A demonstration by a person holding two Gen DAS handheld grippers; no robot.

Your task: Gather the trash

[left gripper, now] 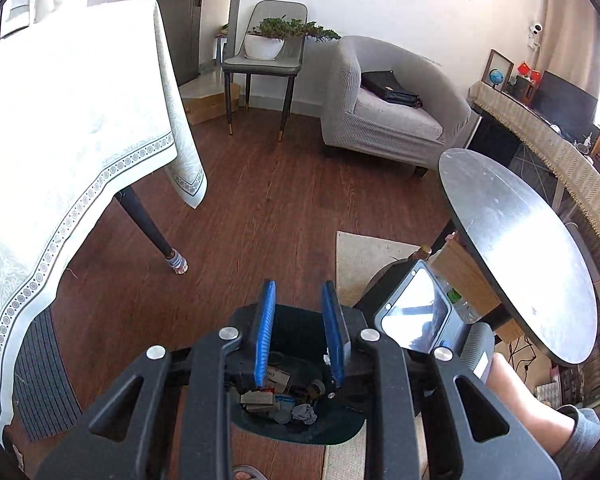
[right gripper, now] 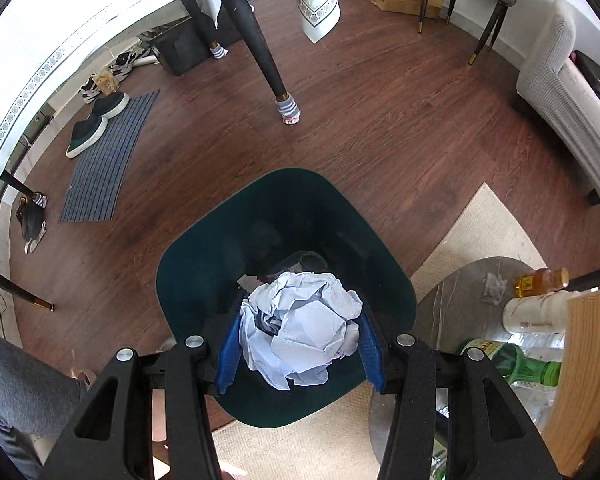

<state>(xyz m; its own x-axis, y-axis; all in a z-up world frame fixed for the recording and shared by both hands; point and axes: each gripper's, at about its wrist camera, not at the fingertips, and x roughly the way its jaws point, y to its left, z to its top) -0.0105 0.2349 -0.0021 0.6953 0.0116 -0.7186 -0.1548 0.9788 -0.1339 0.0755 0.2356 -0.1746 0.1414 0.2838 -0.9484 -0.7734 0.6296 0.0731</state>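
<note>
right gripper clamped on crumpled paper ball, held over green bin. left gripper empty, jaws apart, above same bin. risk: light paper snags on blue pads at release, or drifts past rim onto floor.

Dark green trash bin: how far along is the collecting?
Done: the dark green trash bin already holds scraps. In hand: the right gripper holds a crumpled pale blue paper ball over it; the left gripper is empty. Left: the release, perhaps the plastic bottles beside it.
</note>
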